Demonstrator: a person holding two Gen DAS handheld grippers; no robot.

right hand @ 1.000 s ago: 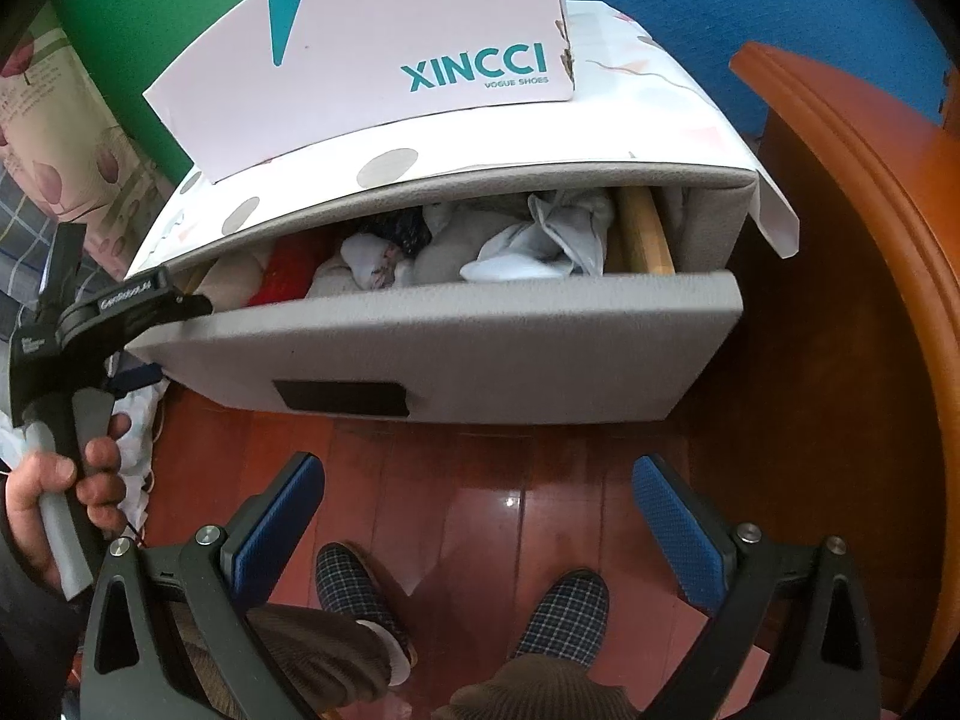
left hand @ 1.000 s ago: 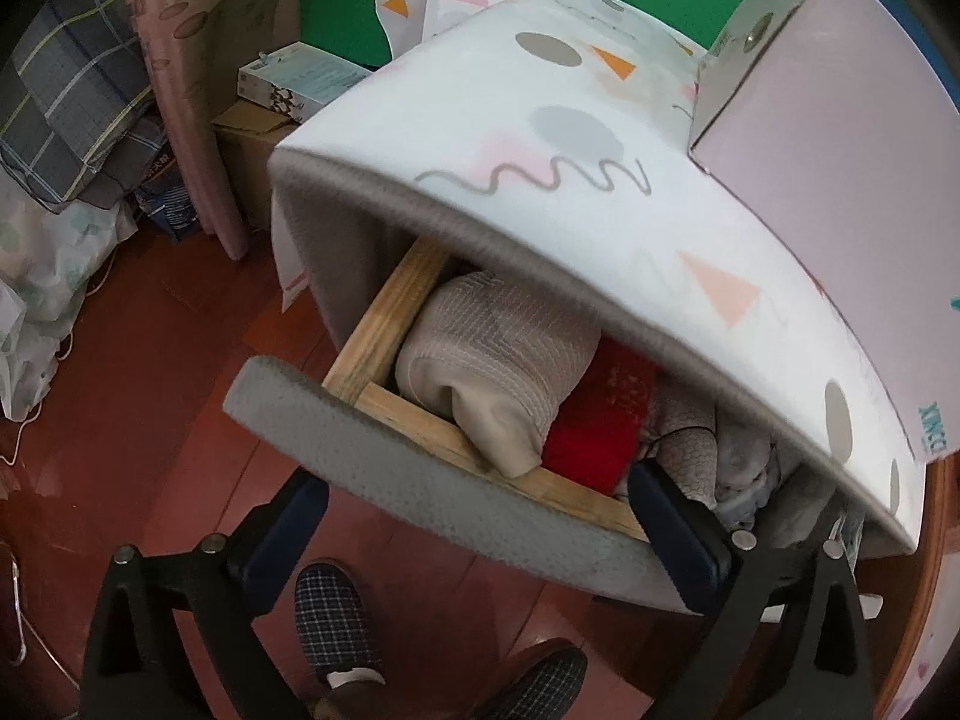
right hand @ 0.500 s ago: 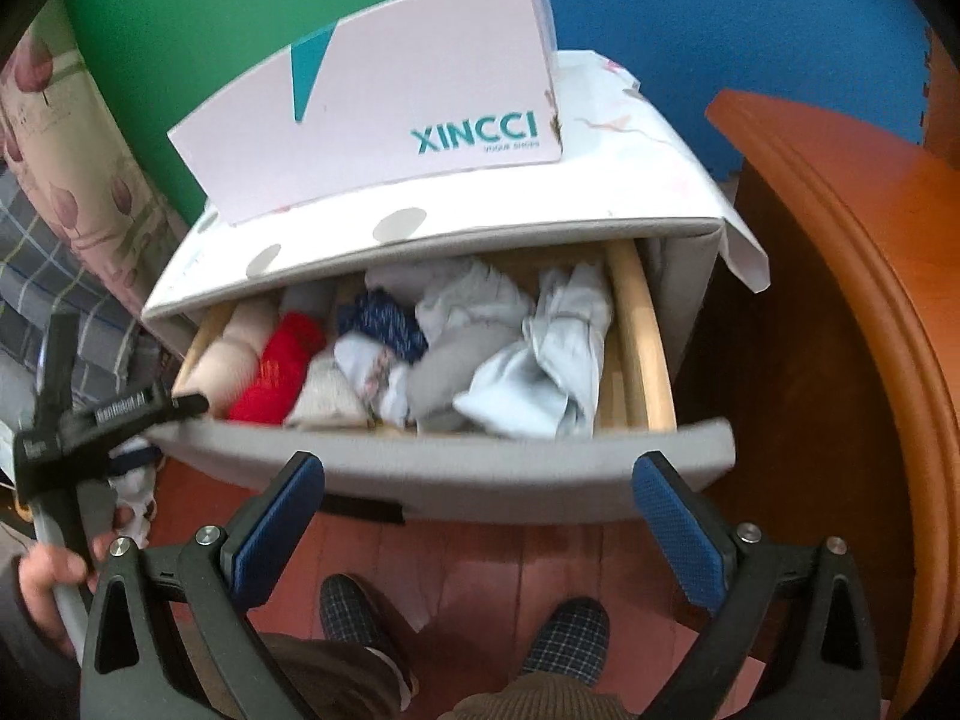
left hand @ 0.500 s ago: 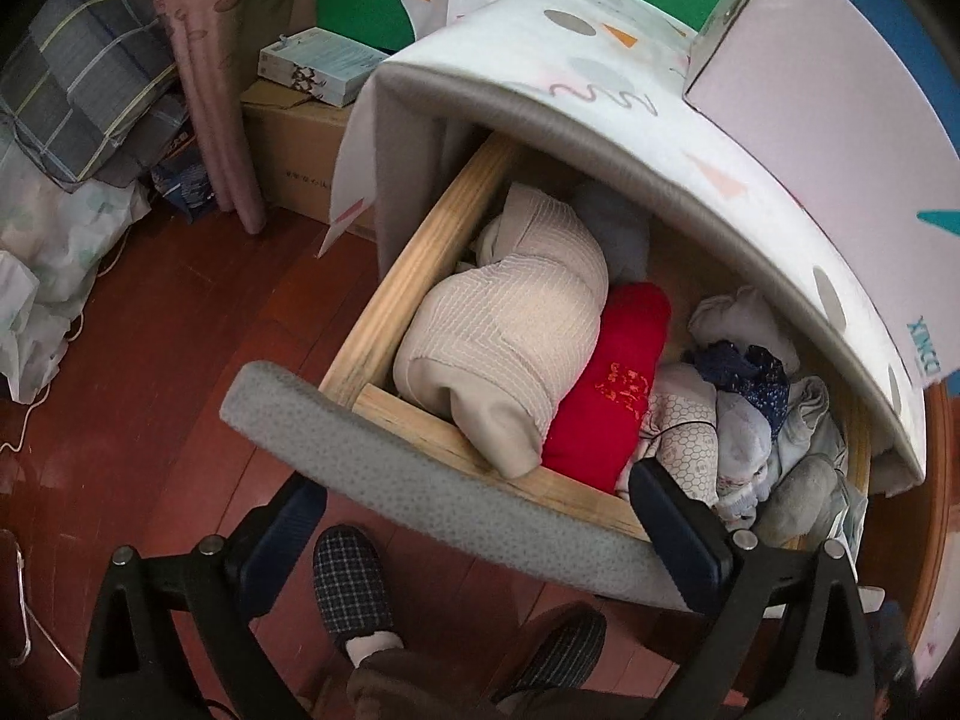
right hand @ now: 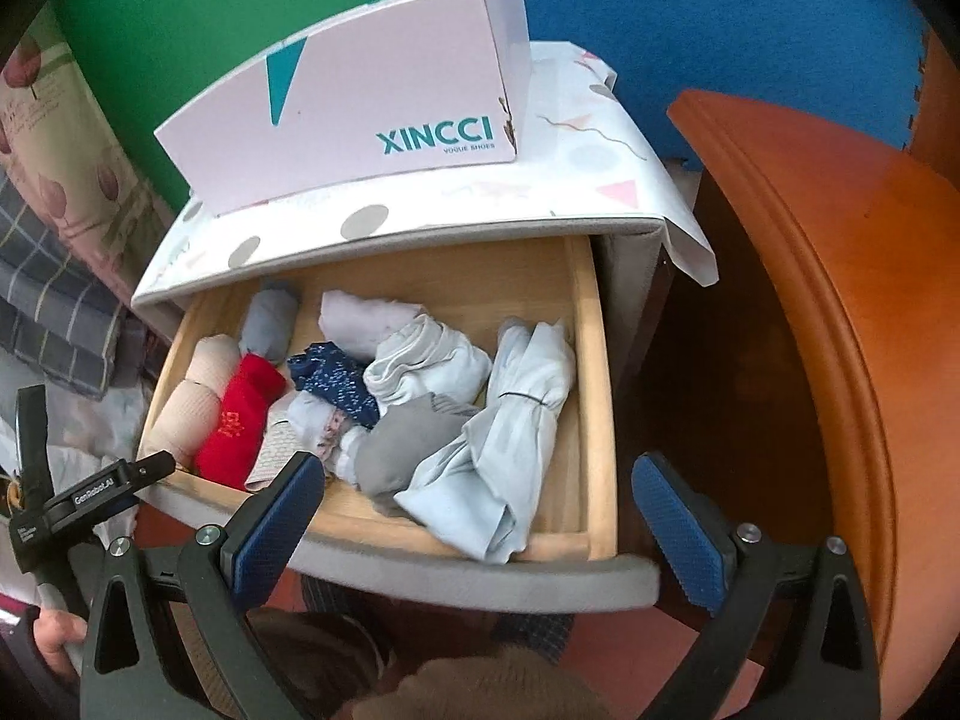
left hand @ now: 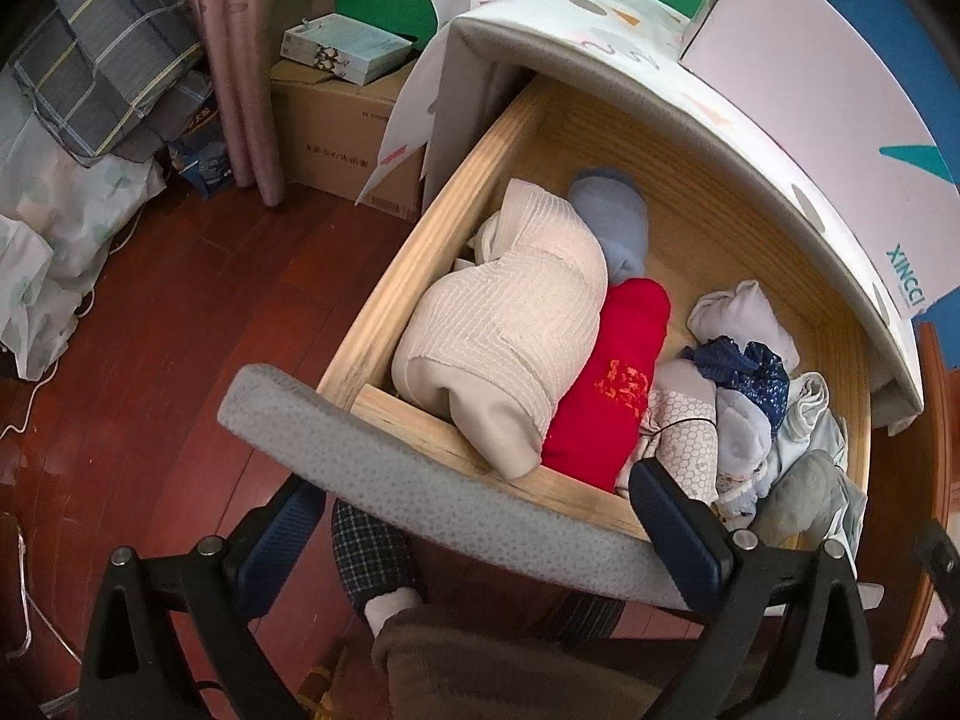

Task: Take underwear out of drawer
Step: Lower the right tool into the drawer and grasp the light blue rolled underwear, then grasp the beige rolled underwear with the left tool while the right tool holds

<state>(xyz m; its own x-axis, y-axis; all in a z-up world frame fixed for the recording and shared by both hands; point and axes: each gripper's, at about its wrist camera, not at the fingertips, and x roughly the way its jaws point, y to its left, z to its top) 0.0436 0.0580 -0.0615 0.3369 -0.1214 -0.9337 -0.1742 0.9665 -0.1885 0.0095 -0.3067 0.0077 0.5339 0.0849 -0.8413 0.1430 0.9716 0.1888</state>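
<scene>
The wooden drawer point(left hand: 384, 300) point(right hand: 594, 390) with a grey padded front point(left hand: 372, 450) stands pulled far out of the small patterned cabinet point(right hand: 480, 204). Rolled underwear fills it: a cream ribbed roll point(left hand: 510, 324), a red roll point(left hand: 618, 372) point(right hand: 240, 414), a navy dotted piece point(right hand: 336, 378), a grey piece point(right hand: 414, 444) and a pale blue bundle point(right hand: 510, 420). My left gripper point(left hand: 480, 540) hangs open over the drawer's front left corner. My right gripper point(right hand: 480, 522) is open above the front edge, nothing between its fingers. The left gripper point(right hand: 90, 492) also shows at the right wrist view's left edge.
A pink shoe box point(right hand: 372, 102) sits on the cabinet. Orange-brown wooden furniture point(right hand: 840, 300) stands close on the right. A cardboard box point(left hand: 336, 114), a curtain point(left hand: 240, 60) and piled bedding point(left hand: 90, 90) lie to the left. The person's checked slippers point(left hand: 366, 552) are under the drawer front.
The drawer has slid much further out of the cabinet, baring all the rolled clothes. Both grippers now look down from higher up and stay open.
</scene>
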